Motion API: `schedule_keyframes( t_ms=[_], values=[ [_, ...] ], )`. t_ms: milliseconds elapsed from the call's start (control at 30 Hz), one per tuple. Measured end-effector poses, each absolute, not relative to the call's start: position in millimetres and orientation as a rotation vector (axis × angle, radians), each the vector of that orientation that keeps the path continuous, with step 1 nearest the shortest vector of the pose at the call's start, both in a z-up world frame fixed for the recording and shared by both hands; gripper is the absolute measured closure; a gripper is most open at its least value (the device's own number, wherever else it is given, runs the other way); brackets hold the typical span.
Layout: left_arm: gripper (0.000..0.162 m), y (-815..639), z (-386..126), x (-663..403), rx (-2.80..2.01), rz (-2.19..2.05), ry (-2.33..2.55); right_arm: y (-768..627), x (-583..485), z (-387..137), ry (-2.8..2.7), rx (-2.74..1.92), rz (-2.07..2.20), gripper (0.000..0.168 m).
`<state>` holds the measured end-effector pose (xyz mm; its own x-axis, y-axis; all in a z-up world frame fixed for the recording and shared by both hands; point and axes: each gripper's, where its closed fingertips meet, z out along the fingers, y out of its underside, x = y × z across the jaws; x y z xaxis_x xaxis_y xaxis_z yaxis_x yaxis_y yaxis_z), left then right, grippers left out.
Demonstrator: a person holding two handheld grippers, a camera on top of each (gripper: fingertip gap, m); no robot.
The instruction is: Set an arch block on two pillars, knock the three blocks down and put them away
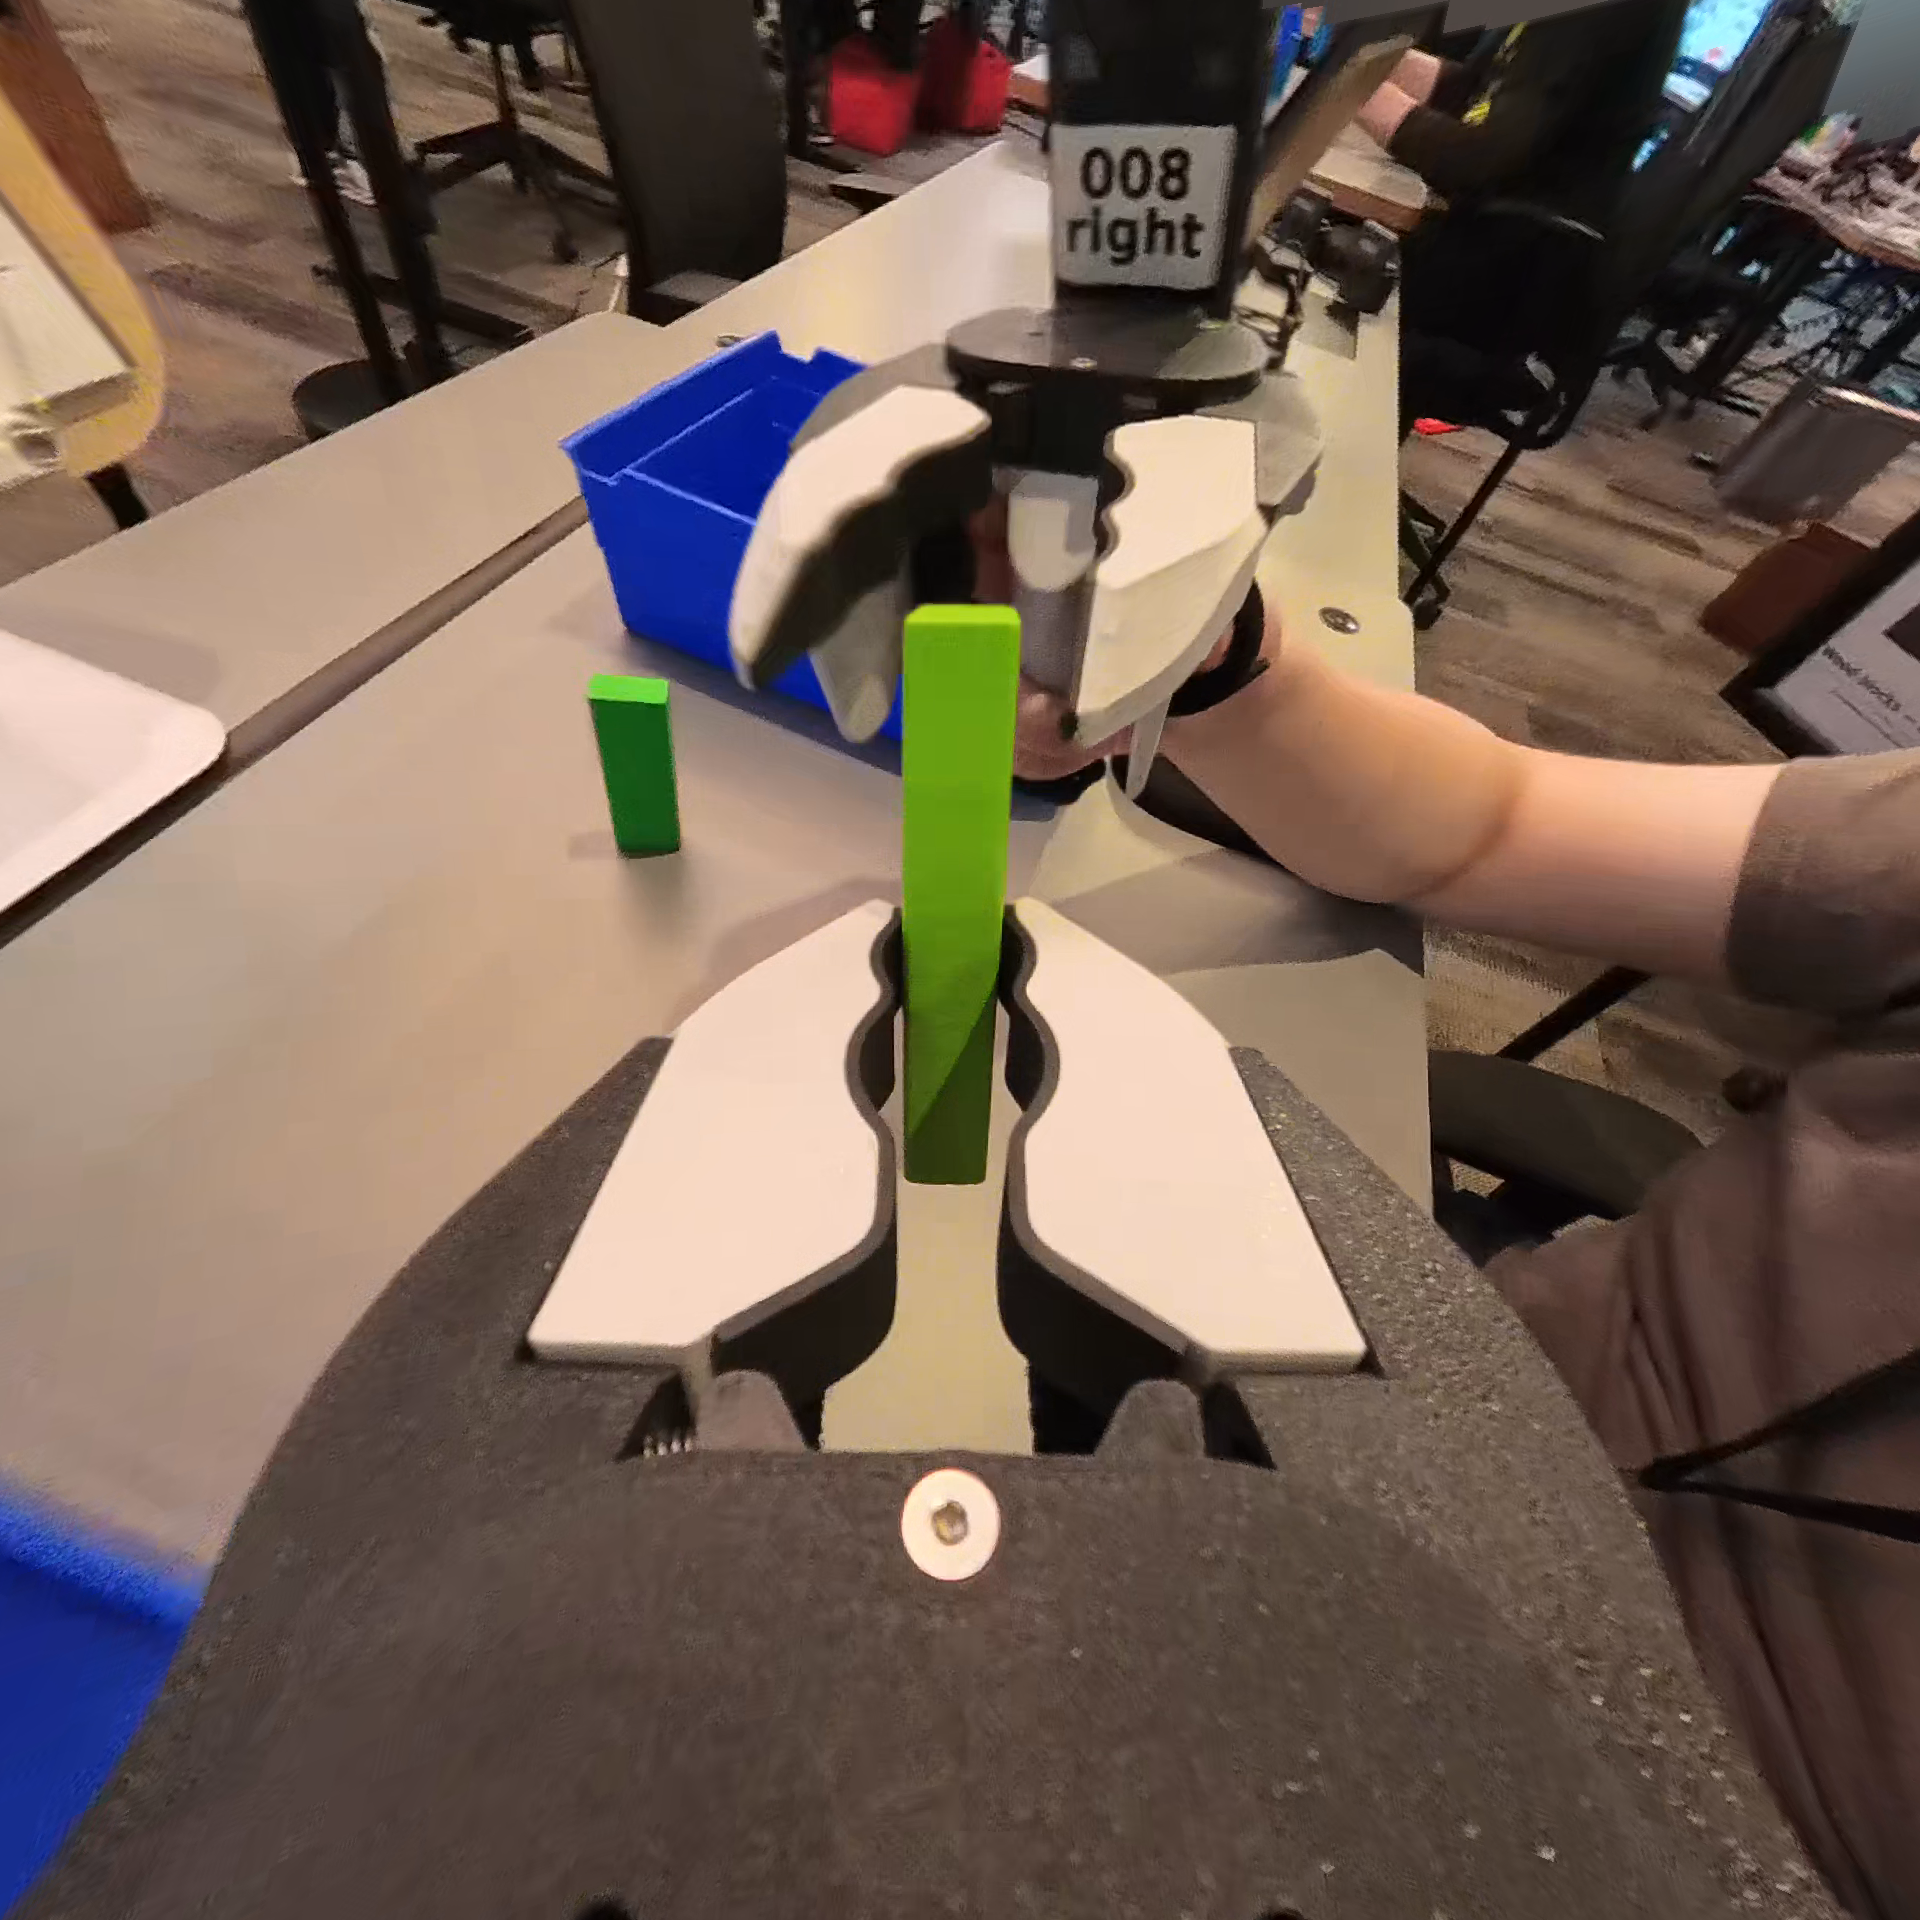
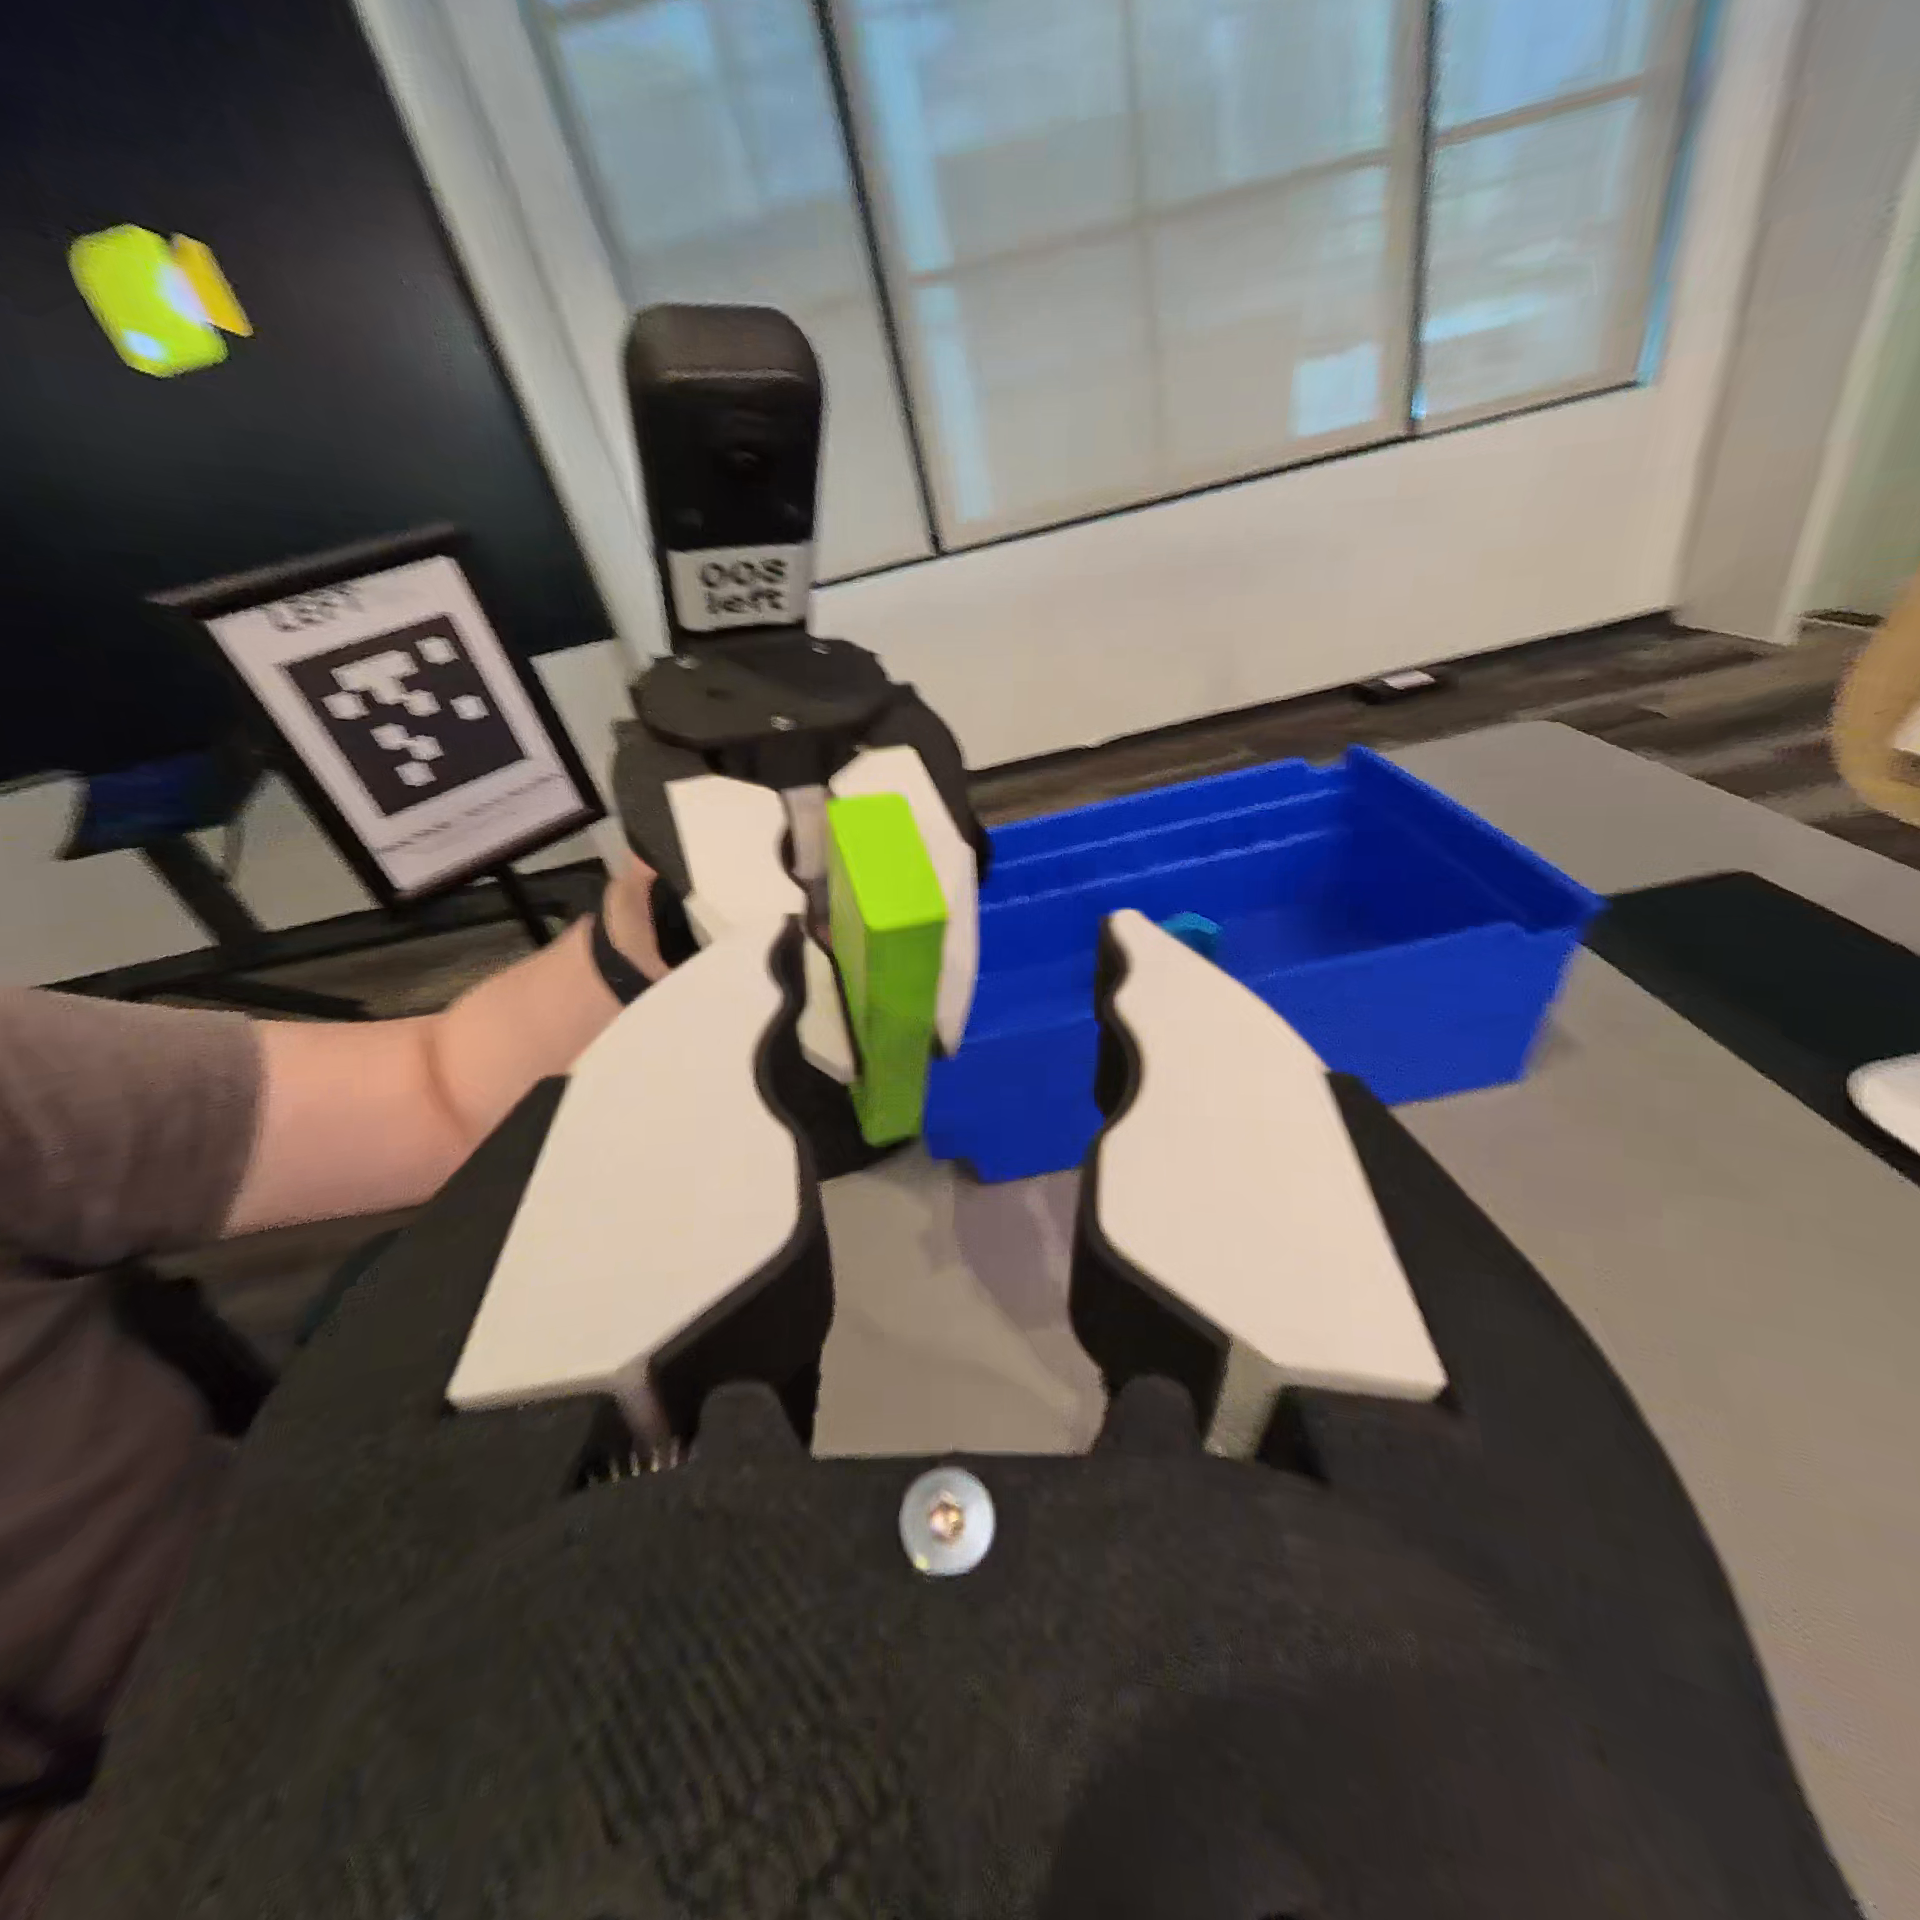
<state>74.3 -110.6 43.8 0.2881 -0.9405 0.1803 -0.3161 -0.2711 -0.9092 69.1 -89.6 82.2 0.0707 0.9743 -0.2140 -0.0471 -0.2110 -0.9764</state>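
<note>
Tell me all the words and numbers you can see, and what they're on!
I don't copy writing out, only where it sits.
White label above the right gripper.
Another white label above the left gripper.
Small print on the framed black-and-white pattern sign: blurred.

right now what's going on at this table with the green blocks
A person holds a gripper in each hand. The left gripper is shut on a tall lime-green block, held upright over the grey table. The right gripper is open, holds nothing and faces it from close by. A darker green block stands alone on the table near a blue bin. No arch is built yet.
</note>
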Motion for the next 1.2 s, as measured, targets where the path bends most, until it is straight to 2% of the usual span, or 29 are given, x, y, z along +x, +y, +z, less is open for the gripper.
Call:
schedule_keyframes(
  t_ms=[100,133,167,233,333,500,600,1200],
  values=[
    [0.146,-114.8,38.1,87.7,-1.737,-1.010,1.209,-108.0,69.0,77.2,-1.138,-1.350,1.446,0.146],
    [0.144,-111.8,35.8,87.9,-1.751,-0.991,1.205,-108.1,70.0,74.3,-1.166,-1.354,1.420,0.151],
    [0.141,-103.9,34.8,84.3,-1.765,-0.935,1.177,-103.7,71.6,71.5,-1.172,-1.370,1.357,0.152],
    [0.124,-86.7,38.1,68.6,-1.761,-0.815,1.109,-86.3,78.9,70.8,-1.127,-1.404,1.188,0.152],
    [0.111,-61.1,41.8,32.0,-1.760,-0.665,0.971,-39.7,99.4,68.4,-0.870,-1.525,0.917,0.152],
    [0.112,-48.4,23.8,-8.6,-1.851,-0.576,0.871,31.5,124.5,-18.2,-0.604,-1.858,0.418,0.152],
    [0.112,-50.5,13.2,-22.6,-1.888,-0.506,0.877,48.3,136.1,-50.6,-0.572,-1.948,0.251,0.152],
    [0.112,-58.1,-2.9,-52.8,-1.973,-0.383,0.901,49.2,153.9,-86.2,-0.443,-2.034,0.331,0.151]
  ],
)
